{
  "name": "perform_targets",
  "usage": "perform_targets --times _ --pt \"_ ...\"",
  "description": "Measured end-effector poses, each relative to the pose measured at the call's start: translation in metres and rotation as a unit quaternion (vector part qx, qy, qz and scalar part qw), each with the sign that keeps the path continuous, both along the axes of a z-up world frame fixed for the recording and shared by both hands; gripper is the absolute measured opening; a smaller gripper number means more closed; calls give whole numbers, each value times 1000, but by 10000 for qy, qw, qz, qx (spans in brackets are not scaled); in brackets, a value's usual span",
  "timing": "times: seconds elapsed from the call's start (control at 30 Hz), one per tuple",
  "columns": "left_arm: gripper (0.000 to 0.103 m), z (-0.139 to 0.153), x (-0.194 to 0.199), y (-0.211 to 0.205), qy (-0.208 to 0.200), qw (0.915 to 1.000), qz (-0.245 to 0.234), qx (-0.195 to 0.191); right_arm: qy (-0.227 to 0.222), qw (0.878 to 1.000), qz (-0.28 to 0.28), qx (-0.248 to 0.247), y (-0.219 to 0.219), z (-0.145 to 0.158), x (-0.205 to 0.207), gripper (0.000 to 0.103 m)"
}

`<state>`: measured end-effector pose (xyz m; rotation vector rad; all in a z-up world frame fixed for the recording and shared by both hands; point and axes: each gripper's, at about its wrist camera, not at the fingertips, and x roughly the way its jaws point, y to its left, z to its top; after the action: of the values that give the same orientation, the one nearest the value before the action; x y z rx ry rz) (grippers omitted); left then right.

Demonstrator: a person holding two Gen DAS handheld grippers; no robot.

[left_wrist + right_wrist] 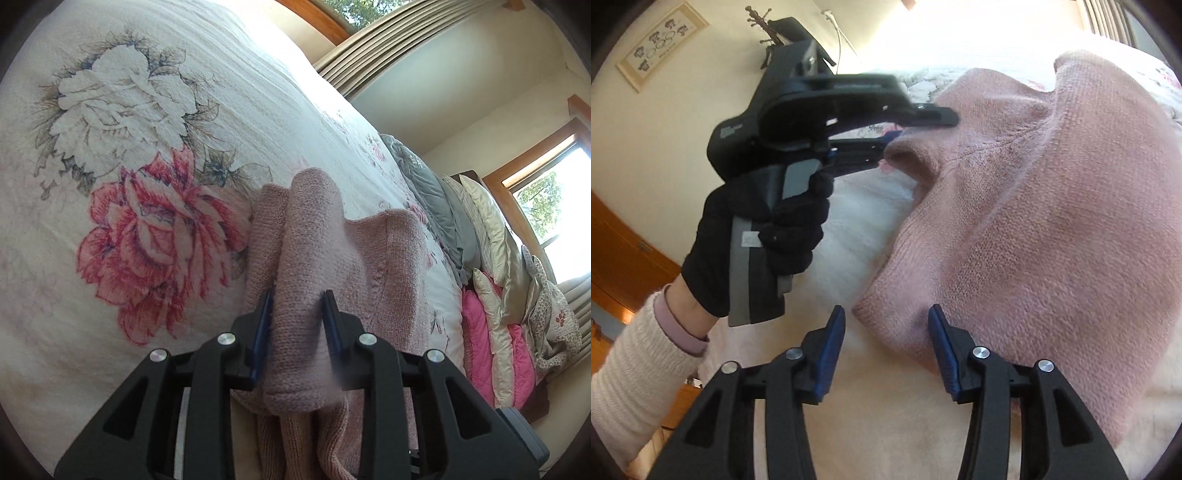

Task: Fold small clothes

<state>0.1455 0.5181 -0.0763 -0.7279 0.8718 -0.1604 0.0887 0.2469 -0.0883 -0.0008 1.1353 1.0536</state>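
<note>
My left fingers [297, 314] are closed on a thick fold of the dusty-pink knitted garment [314, 258], blue pads pressed into the wool on both sides, with the bunched cloth standing up between them and hiding whatever lies straight ahead. My right fingers [886, 325] stand wide apart and hold nothing; the garment's hem edge sits just in the gap, near the right pad, though I cannot tell whether it touches. From the right wrist I see my left tool held in a black-gloved hand [757, 236], its tips buried in the garment's far corner, so the pinch itself is hidden there. The garment lies spread on the white quilted bedspread with a red and grey flower print [147, 184], part lifted, its lower edge cut off by the frame. Beyond, grey, cream and pink pillows [480, 258] crowd the bed's head, their outlines blurred by glare from the window [554, 206].
</note>
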Motion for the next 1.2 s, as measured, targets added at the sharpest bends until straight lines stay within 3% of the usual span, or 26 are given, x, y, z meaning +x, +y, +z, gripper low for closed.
perform_targets --times 0.07,0.17,0.3,0.5,0.63,0.67,0.73,0.77,0.8,0.9,1.1,1.2 --pt "29 14 -18 1 -82 9997 69 203 -51 9998 -167 112 -28 9 -1 49" --pt "31 34 -49 -10 -224 9989 -26 402 -117 9968 -784 41 -85 17 2 62" --pt "42 42 -84 -41 -302 9979 -433 385 82 9875 -1566 -164 -147 7 13 62" --pt "45 6 -97 -71 265 9964 -660 454 1201 9717 -2022 218 -174 -32 34 64" --pt "44 -3 -93 -75 312 9961 -626 546 1822 9580 -2157 510 -168 -59 45 66" --pt "40 -3 -92 -76 317 9959 -618 587 1966 9545 -2175 546 -168 -65 46 65" --pt "9 -5 -86 -78 365 9950 -723 592 2131 9516 -2104 696 -167 -74 46 47" --pt "6 -8 -84 -79 446 9943 -785 565 2141 9513 -2103 701 -168 -74 43 43" --pt "6 -8 -84 -80 454 9944 -803 520 2075 9537 -2071 671 -168 -68 38 36" --pt "6 -5 -90 -77 397 9949 -730 580 1960 9579 -1982 681 -174 -50 25 29" --pt "6 -23 -99 -61 528 9951 -721 414 1839 9642 -1898 222 -169 -57 20 27" --pt "6 -28 -97 -64 484 9945 -778 510 1706 9670 -1889 91 -167 -63 17 28"
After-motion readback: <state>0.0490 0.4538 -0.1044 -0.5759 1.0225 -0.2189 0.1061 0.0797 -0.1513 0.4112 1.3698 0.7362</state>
